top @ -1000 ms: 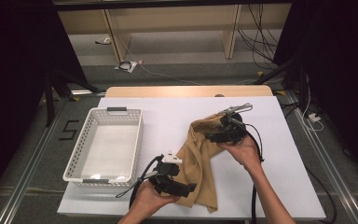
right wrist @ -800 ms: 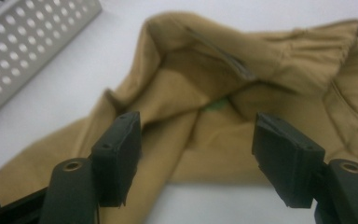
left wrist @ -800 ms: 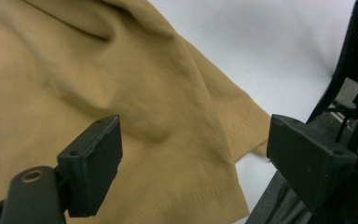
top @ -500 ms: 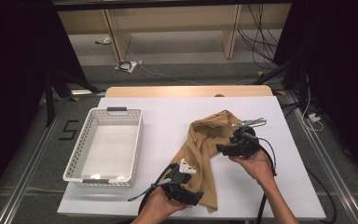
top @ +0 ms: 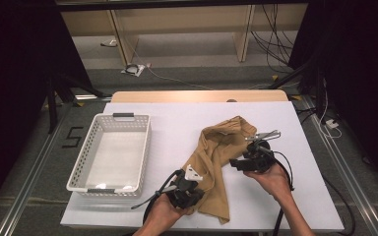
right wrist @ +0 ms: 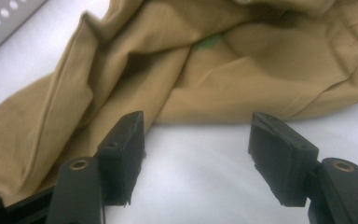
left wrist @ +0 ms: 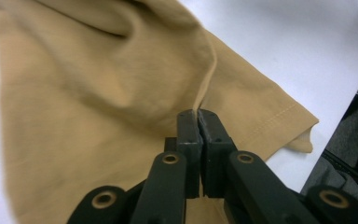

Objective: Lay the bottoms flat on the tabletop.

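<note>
A tan garment lies crumpled on the white table, running from the middle toward the front edge. My left gripper sits at its near lower edge. In the left gripper view the jaws have just been closing, and the left gripper is shut on a raised fold of the garment. My right gripper hovers at the cloth's right side. It stands open; its jaws have just been closing a little over bare table, with the garment's edge just beyond the tips.
A white perforated basket stands on the table's left half. Bare white tabletop stretches to the right of the garment and behind it. Cables trail from both grippers toward the front edge.
The left gripper's jaws have come together on the cloth. The right gripper has moved off the garment's top, to the right and nearer the front, and has dropped lower.
</note>
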Available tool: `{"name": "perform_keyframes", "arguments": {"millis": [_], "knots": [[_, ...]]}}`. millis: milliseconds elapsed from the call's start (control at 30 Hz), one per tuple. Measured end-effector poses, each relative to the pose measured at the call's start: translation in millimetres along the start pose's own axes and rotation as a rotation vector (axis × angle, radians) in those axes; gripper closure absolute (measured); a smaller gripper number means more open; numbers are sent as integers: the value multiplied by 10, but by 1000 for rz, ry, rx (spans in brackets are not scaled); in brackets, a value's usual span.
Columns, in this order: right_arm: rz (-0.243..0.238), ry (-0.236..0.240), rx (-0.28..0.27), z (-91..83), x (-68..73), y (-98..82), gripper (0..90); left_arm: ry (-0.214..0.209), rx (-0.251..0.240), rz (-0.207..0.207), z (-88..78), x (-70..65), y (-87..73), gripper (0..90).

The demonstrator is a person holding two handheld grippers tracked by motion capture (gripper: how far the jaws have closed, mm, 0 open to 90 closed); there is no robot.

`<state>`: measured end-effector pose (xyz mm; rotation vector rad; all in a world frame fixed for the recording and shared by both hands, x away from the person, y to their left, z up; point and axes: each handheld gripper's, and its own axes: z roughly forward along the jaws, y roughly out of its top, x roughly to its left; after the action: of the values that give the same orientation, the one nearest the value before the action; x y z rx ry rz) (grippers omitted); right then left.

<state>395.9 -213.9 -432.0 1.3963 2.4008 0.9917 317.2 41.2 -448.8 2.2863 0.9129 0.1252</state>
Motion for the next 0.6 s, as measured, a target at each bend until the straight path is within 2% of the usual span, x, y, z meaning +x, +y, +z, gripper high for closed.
{"name": "perform_keyframes", "arguments": {"millis": [67,200,300,367,600], "knots": [[1,6,5,16,15,-15,378,2,-7,-7,-30,23,-2,883],[-25,38,58,125,109,-93,395,24,-43,-35,-207,170,-19,887],[-41,50,77,165,155,-110,398,35,-60,-46,-279,222,-22,887],[-47,88,86,220,231,-129,406,40,-77,-58,-372,277,-20,887],[-87,101,127,394,391,-159,447,39,-100,-68,-459,318,-11,887]]}}
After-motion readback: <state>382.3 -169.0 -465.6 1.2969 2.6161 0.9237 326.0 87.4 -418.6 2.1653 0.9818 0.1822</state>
